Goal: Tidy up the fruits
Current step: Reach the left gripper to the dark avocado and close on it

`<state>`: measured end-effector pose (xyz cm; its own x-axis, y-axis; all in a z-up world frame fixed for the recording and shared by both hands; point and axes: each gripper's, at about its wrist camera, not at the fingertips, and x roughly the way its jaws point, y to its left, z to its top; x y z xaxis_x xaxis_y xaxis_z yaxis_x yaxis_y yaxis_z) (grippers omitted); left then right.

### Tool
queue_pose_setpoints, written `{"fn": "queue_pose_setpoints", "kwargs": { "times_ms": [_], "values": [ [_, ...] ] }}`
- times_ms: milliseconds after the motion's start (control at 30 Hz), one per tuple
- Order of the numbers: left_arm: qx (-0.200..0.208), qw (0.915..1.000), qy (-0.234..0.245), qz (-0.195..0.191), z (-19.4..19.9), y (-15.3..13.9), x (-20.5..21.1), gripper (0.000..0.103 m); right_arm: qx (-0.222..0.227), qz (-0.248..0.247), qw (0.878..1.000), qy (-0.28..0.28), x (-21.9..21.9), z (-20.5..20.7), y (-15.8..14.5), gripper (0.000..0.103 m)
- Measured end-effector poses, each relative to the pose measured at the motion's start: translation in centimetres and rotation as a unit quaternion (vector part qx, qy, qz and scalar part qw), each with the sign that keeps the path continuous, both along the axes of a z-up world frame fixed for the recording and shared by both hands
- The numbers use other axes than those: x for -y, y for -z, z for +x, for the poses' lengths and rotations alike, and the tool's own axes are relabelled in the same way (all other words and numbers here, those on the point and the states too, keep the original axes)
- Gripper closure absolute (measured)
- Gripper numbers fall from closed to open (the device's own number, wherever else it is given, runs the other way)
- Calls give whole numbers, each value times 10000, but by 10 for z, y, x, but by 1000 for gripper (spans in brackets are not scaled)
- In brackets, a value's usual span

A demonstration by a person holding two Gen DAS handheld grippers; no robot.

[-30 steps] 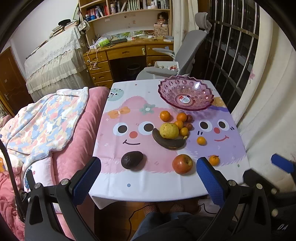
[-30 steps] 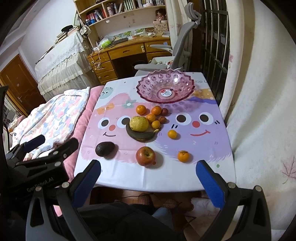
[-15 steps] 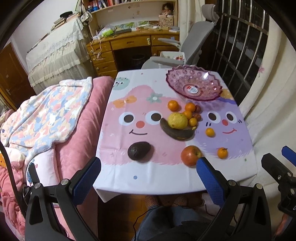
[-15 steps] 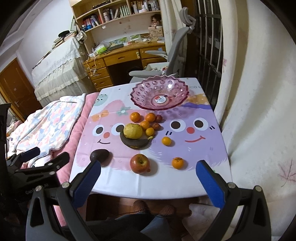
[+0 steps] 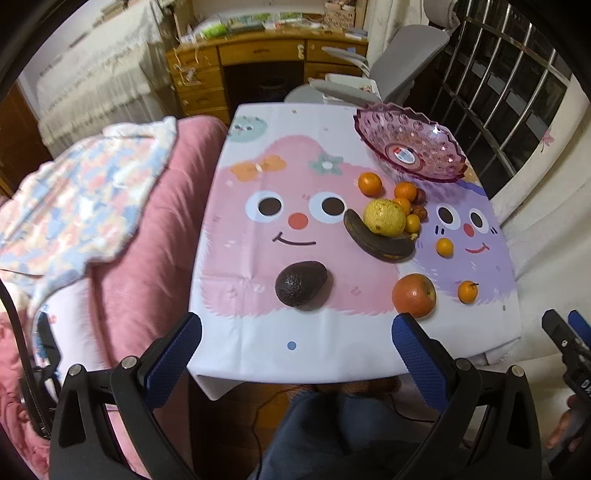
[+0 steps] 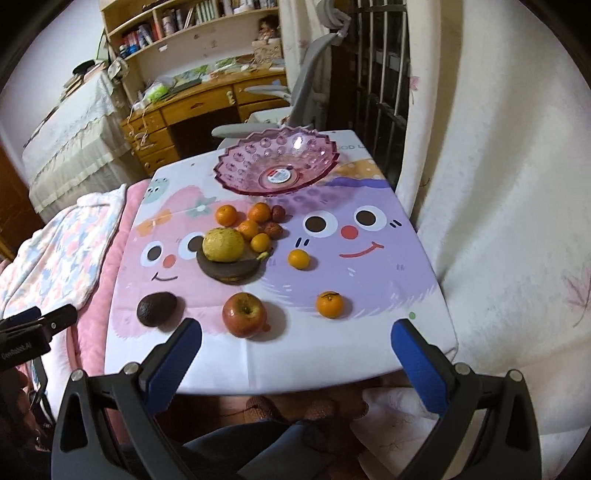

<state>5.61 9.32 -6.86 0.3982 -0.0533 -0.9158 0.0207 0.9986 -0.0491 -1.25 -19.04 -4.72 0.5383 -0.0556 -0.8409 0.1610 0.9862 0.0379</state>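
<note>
Both my tongs have drifted closer to the worktop (image 5: 258,354); left tongs (image 5: 295,349) and right tongs (image 6: 295,349) gape apart, empty. Avocado (image 5: 301,283) at twelve o'clock of the left, apple (image 6: 243,314) at eleven of the right.

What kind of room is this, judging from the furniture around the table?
Most likely a bedroom that also serves as a study. A bed with a pink quilt and patterned blanket sits right beside the cartoon-print table, and behind it stand a wooden desk with drawers, a bookshelf and a grey office chair.
</note>
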Motion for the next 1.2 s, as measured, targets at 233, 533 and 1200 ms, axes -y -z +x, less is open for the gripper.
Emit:
{"fn": "queue_pose_setpoints", "kwargs": {
  "times_ms": [233, 533, 1200],
  "values": [
    [-398, 9987, 147, -283, 26, 38, -20, 1, 213, -356, 9978, 520, -5, -10, 26, 2],
    [-1034, 9932, 111, -533, 49, 85, -25, 1, 63, -578, 9966, 587, -11, -10, 56, 10],
    [-2343, 9667, -684, -774, 113, 175, -14, 1, -782, -342, 9963, 21, 26, 66, 131, 40]
  ]
}}
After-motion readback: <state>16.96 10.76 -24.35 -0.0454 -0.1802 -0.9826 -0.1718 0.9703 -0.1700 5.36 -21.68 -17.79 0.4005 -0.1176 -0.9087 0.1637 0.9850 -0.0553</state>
